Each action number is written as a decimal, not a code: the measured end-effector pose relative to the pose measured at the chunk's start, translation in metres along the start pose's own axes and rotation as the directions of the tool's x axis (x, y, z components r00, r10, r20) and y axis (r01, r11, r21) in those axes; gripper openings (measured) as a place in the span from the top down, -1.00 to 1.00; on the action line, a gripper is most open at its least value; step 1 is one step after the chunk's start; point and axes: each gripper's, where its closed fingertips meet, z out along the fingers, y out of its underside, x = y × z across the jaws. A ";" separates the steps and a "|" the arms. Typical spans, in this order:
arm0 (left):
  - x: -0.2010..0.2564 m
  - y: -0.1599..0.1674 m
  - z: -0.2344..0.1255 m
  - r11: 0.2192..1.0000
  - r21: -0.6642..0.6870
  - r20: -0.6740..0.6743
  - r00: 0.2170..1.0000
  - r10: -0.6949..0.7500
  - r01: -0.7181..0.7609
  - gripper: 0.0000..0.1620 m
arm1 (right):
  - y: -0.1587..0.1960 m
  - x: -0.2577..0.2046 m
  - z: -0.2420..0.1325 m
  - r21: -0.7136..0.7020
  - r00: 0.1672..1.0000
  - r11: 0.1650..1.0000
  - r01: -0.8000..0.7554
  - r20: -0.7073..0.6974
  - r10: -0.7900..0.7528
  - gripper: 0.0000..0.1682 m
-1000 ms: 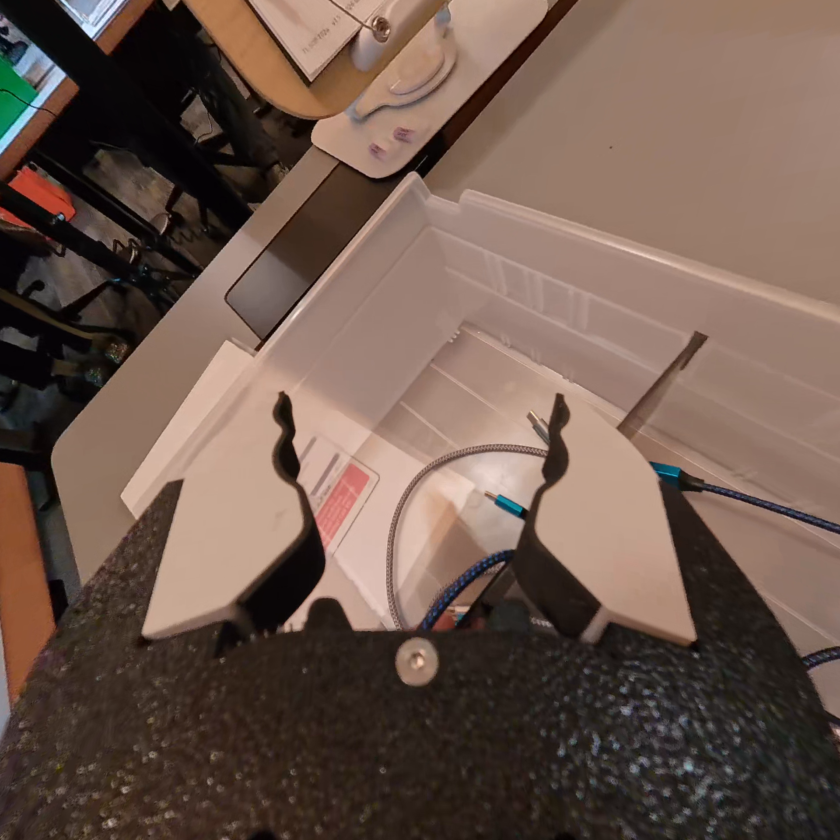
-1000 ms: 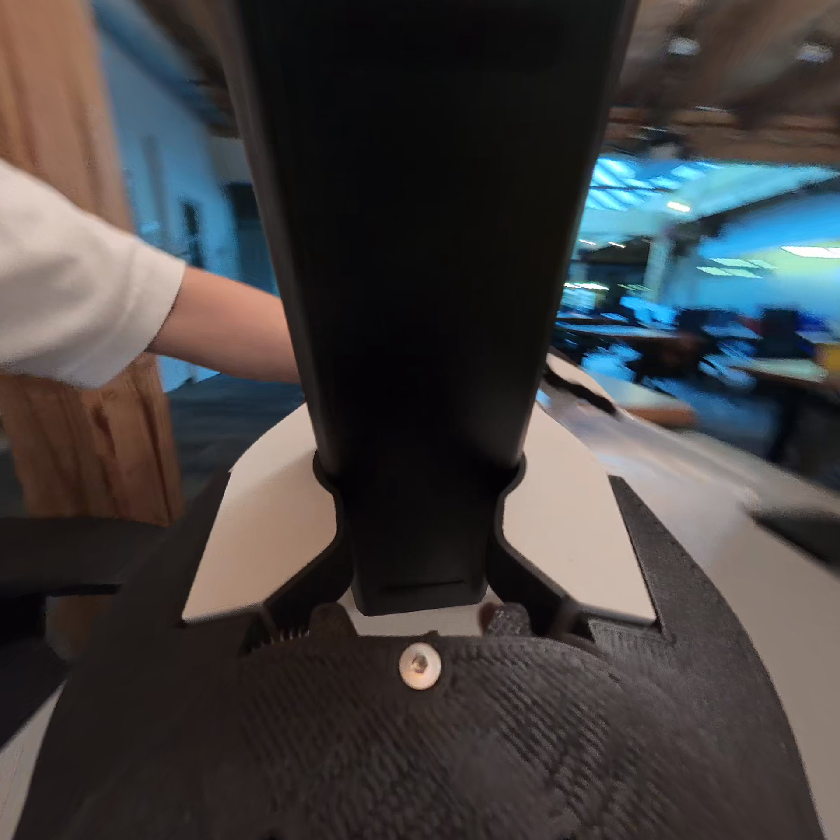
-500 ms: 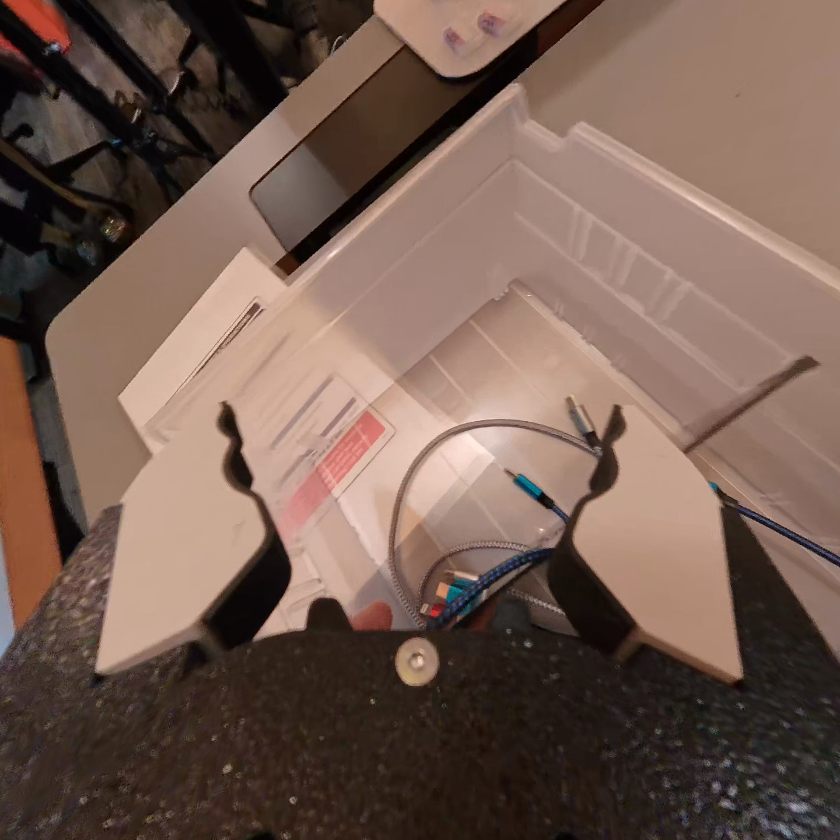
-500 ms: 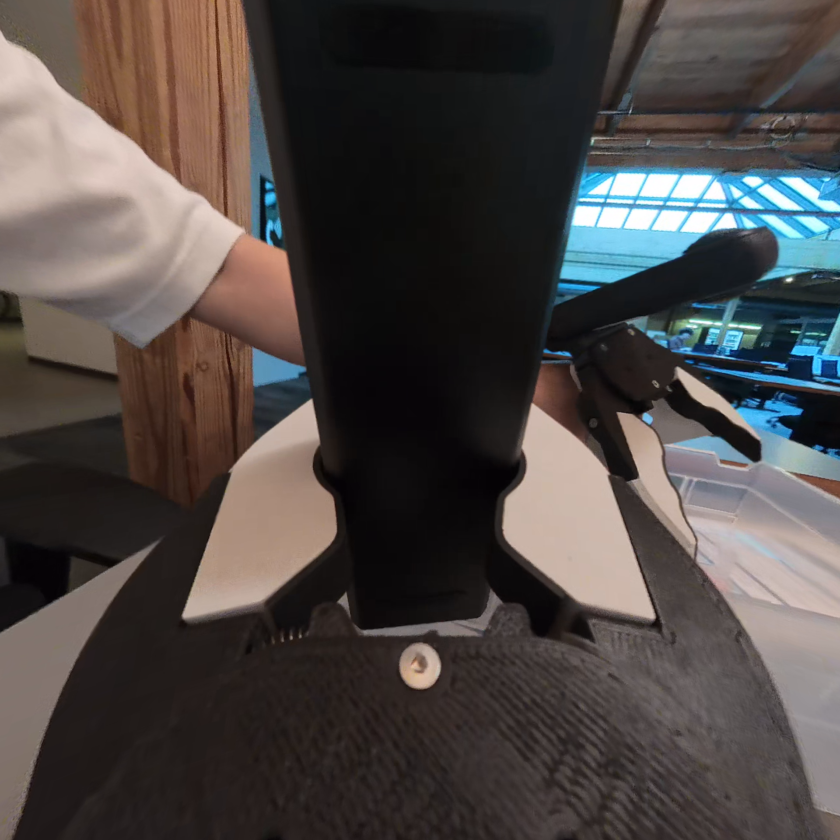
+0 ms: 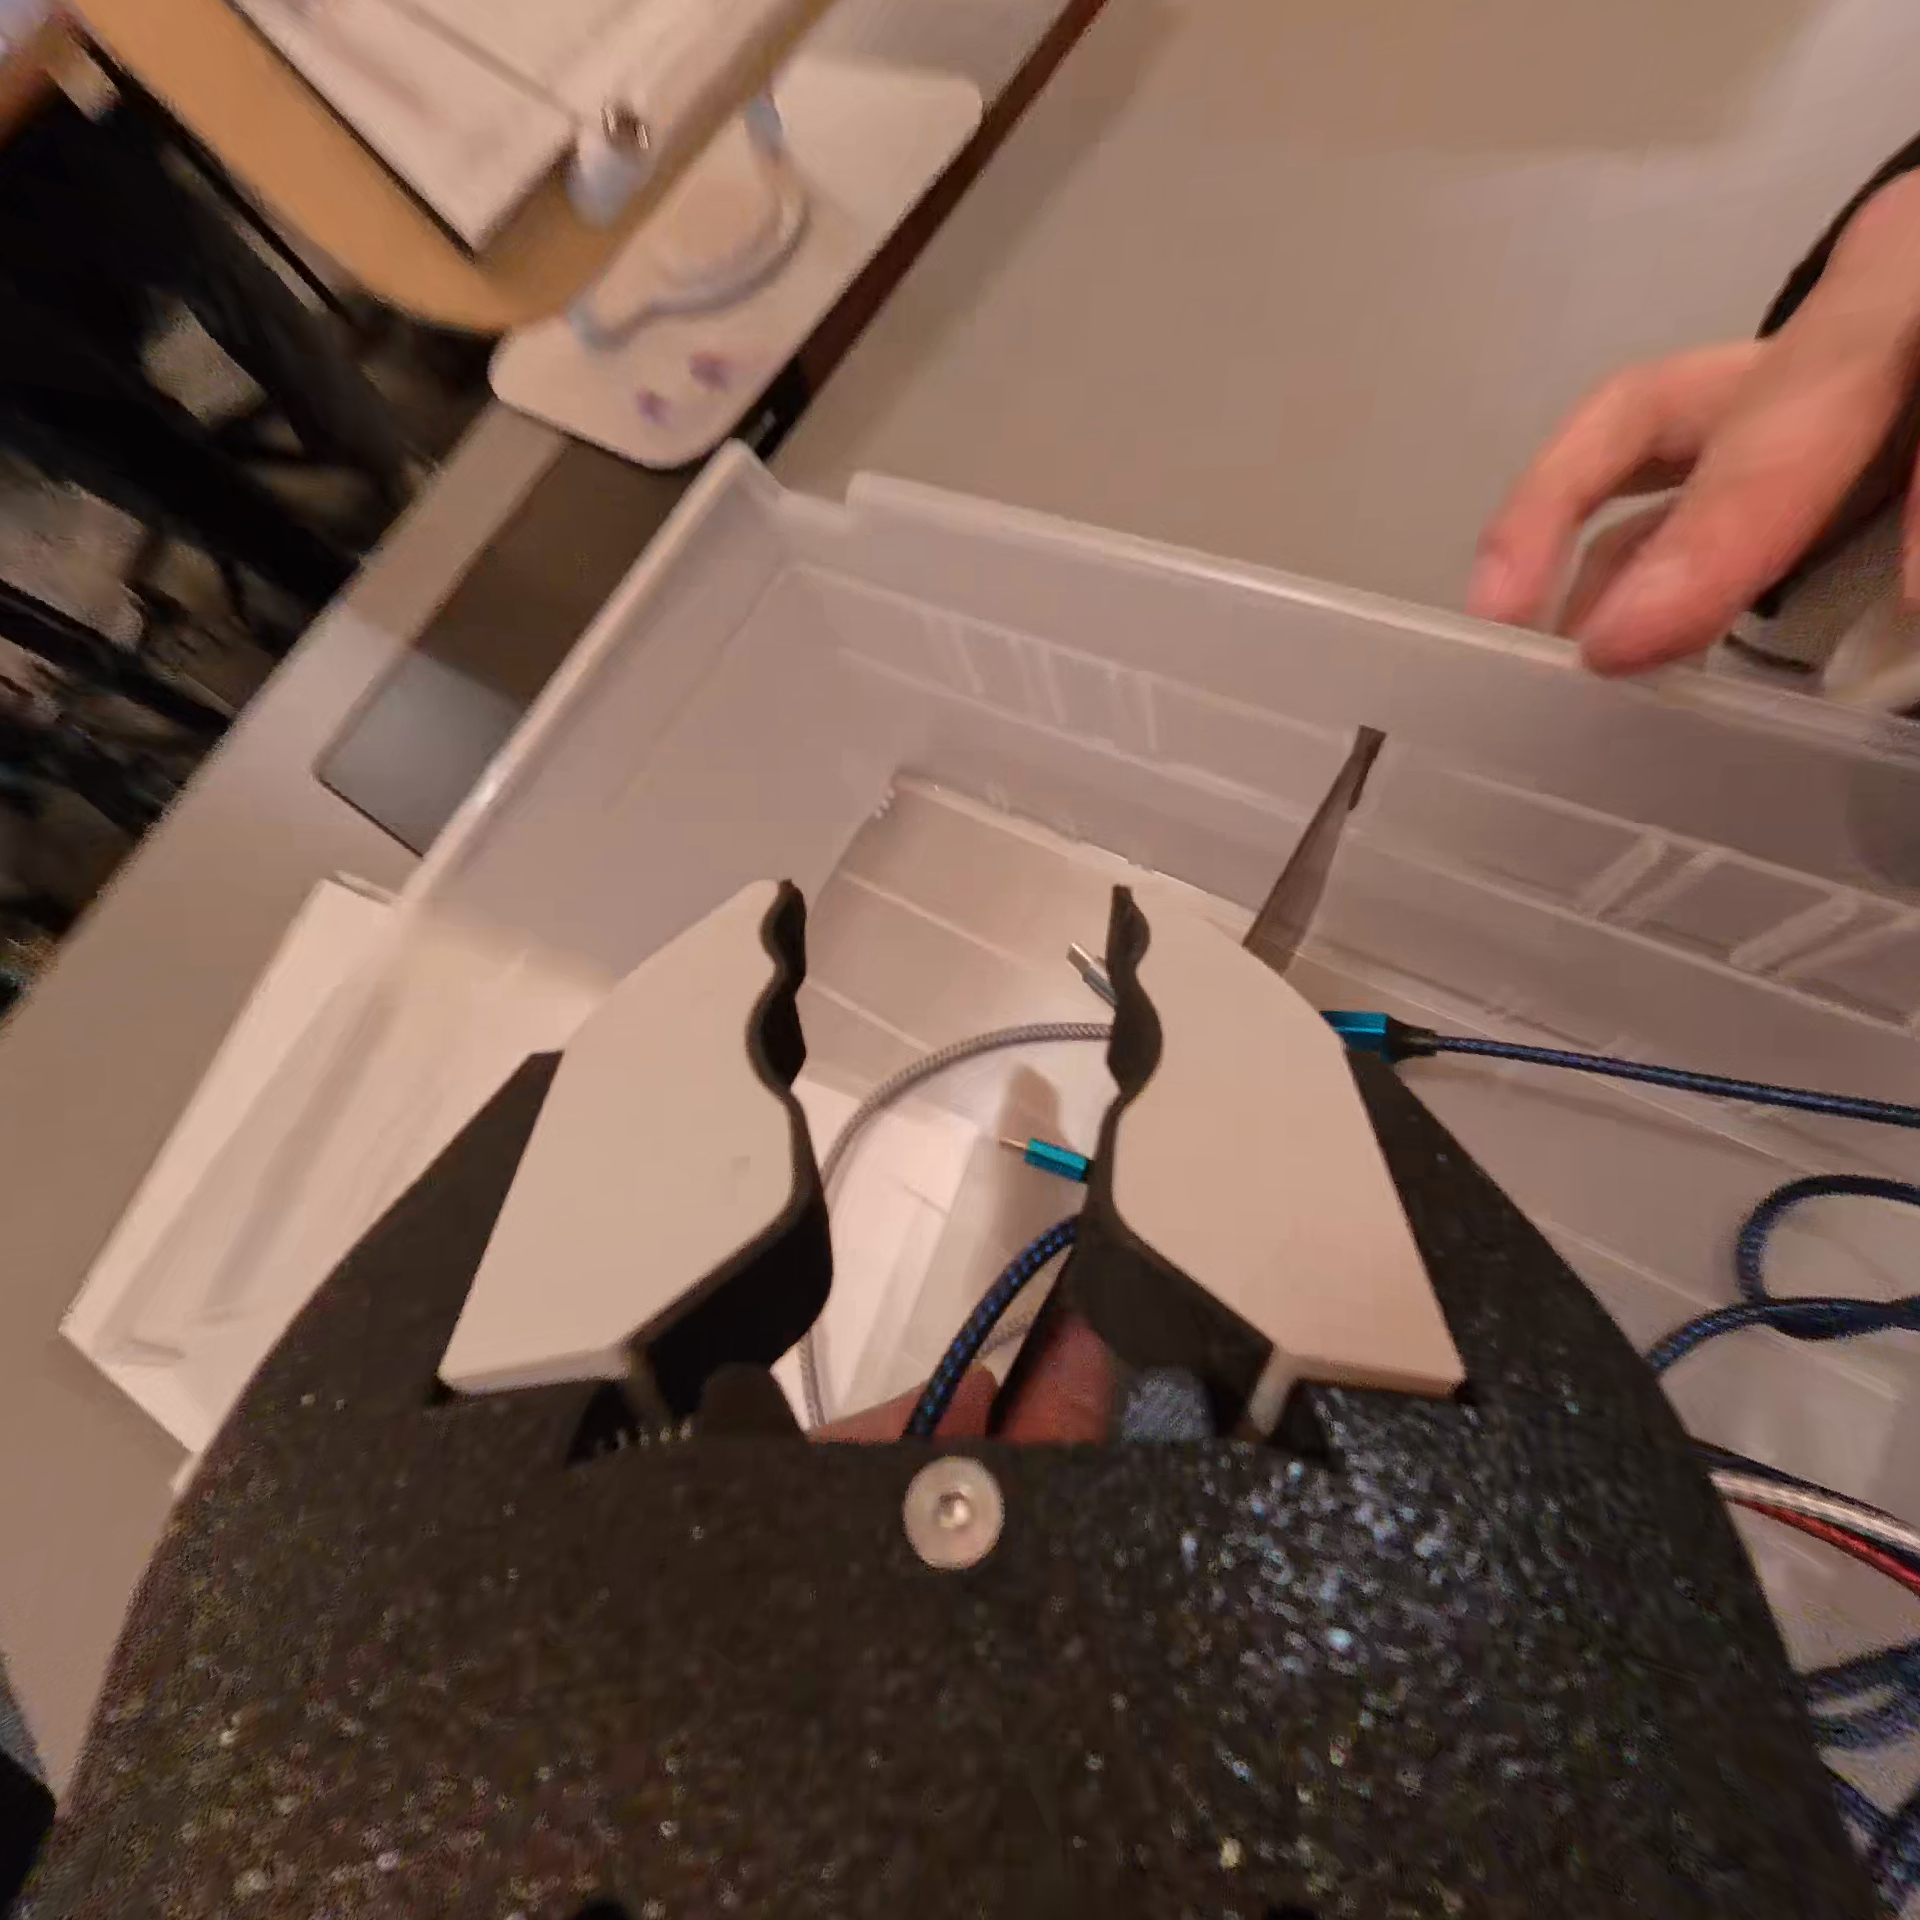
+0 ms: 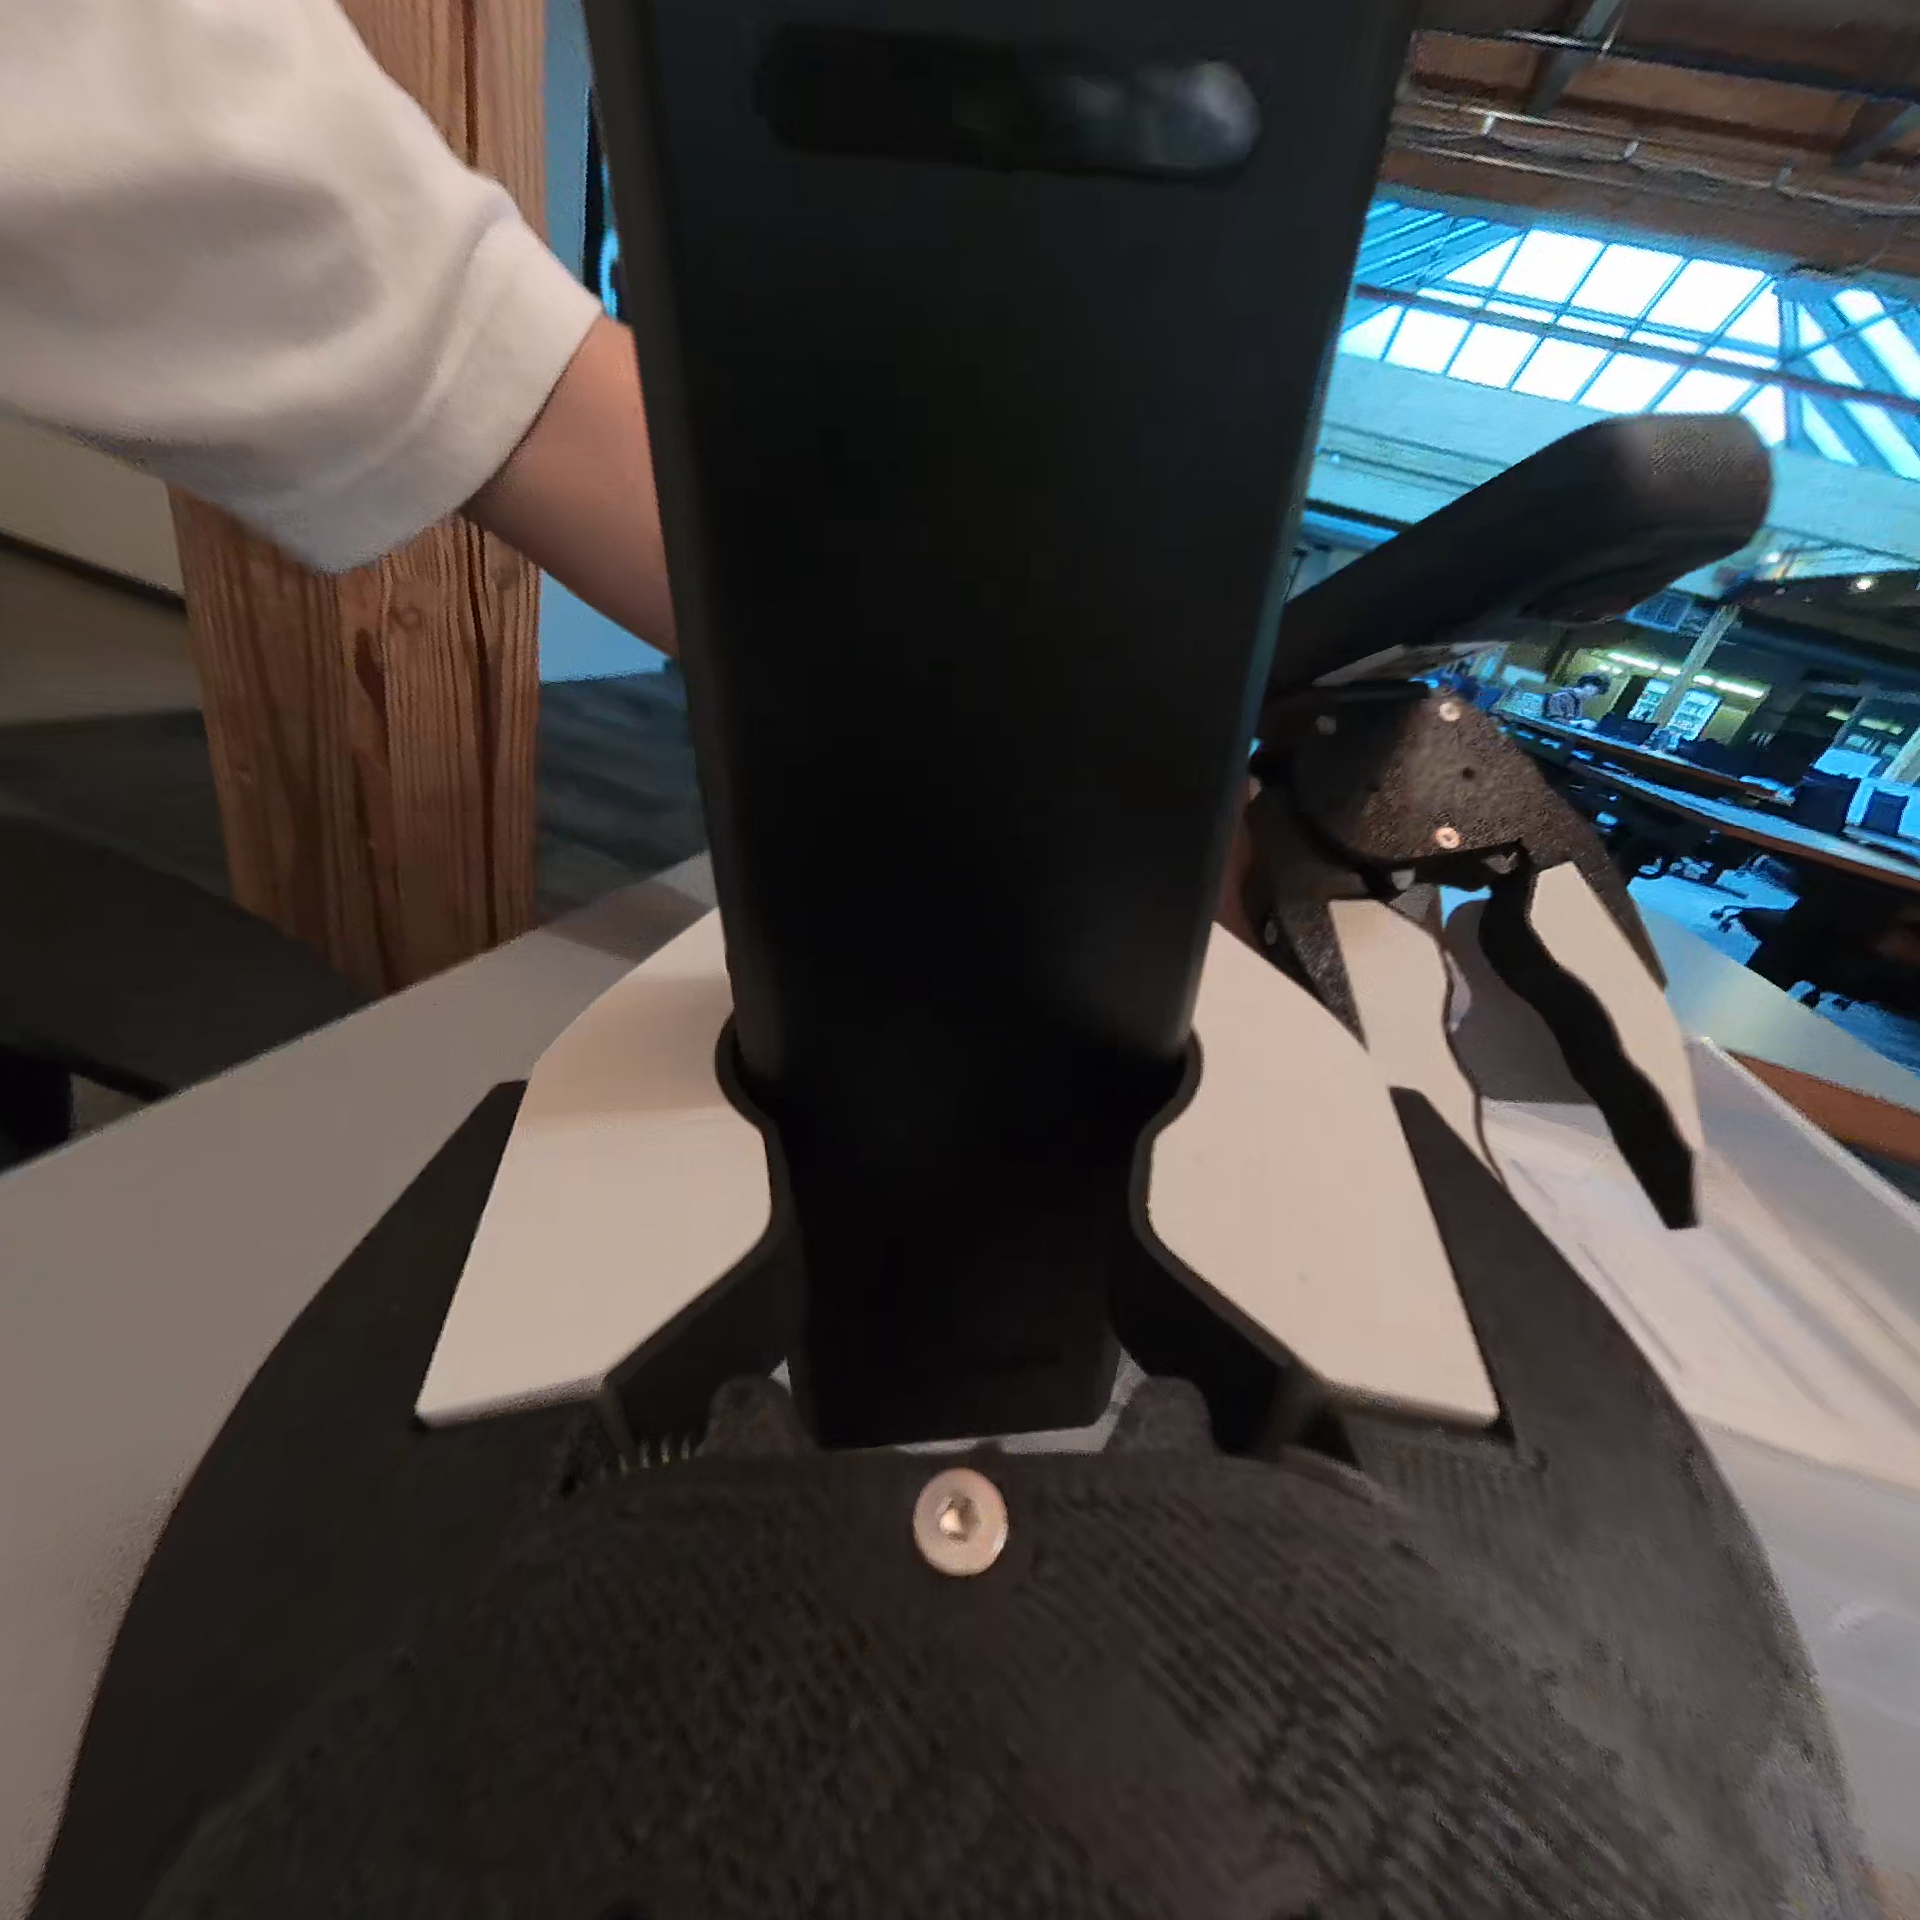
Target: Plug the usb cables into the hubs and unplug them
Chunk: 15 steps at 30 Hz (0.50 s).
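Note:
My left gripper (image 5: pixel 954 914) is open and empty, hovering over a clear plastic bin (image 5: pixel 1143 540). In the bin lie a grey braided cable (image 5: pixel 935 1060), a small teal plug (image 5: pixel 1055 1153), a silver plug (image 5: pixel 1086 961) and a blue braided cable with a teal plug (image 5: pixel 1361 1034). A thin dark strip (image 5: pixel 1320 852) leans on the bin's far wall. My right gripper (image 6: pixel 961 1049) is shut on a long black hub (image 6: pixel 966 623) that stands upright and hides its fingertips. The left gripper also shows in the right wrist view (image 6: pixel 1538 1039), above the bin.
A hand (image 5: pixel 1714 488) holding something grey and blurred is at the bin's far rim. A white box (image 5: pixel 260 1091) lies against the bin's left side. A white stand base (image 5: pixel 727 260) sits at the table's back edge. A white-sleeved arm (image 6: pixel 260 260) and a wooden post (image 6: pixel 364 727) are to the left. To the silver plug (image 5: pixel 1086 961): left tips about 9 cm, right tips about 20 cm.
My left gripper's jaws have narrowed and it has shifted over the bin. A hand has come in at the far rim. The right gripper still holds the hub, nearer the left gripper.

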 end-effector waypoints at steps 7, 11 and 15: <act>0.004 -0.009 -0.007 0.971 0.145 0.085 0.980 0.177 -0.188 0.45 | 0.006 -0.010 0.012 -0.131 0.983 0.976 0.177 0.074 -0.168 0.14; 0.003 -0.012 -0.011 0.952 0.186 0.157 0.964 0.214 -0.242 0.41 | 0.011 -0.010 0.016 -0.195 0.970 0.950 0.243 0.080 -0.231 0.14; -0.003 -0.016 -0.016 0.945 0.217 0.239 0.952 0.192 -0.245 0.17 | 0.014 -0.009 0.016 -0.227 0.966 0.939 0.258 0.080 -0.246 0.14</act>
